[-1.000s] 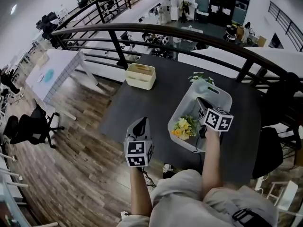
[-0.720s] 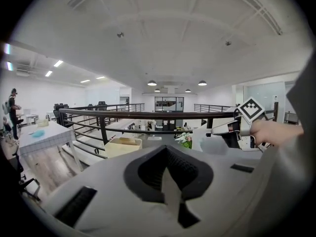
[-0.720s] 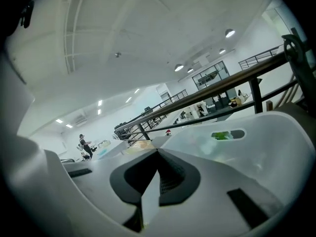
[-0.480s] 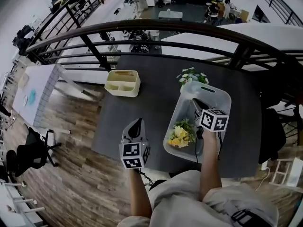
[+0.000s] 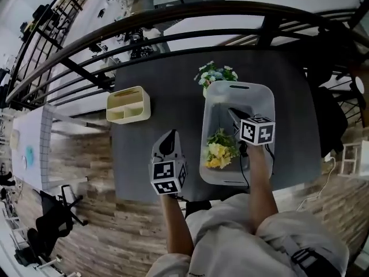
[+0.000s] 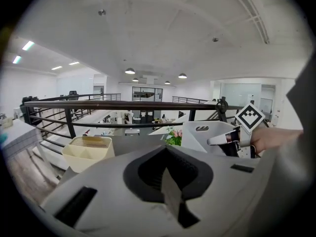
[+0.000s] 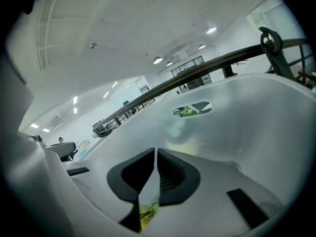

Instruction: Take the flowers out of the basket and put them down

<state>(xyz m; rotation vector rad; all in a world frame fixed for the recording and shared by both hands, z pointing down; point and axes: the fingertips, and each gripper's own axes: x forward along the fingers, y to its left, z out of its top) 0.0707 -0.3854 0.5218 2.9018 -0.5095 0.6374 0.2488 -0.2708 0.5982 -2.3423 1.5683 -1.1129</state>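
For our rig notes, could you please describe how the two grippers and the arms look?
The left gripper and right gripper have pale grey shells, black ribbed pads and a cube of black-and-white square markers. A thin dark cable hangs from the right one, whose jaws are opening with nothing pressed between them. Forearms are unsleeved.

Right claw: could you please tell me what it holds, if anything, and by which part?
Nothing. The right claw is inside the basket, its jaws opening and pressing on nothing; the yellow flowers lie loose beside it.
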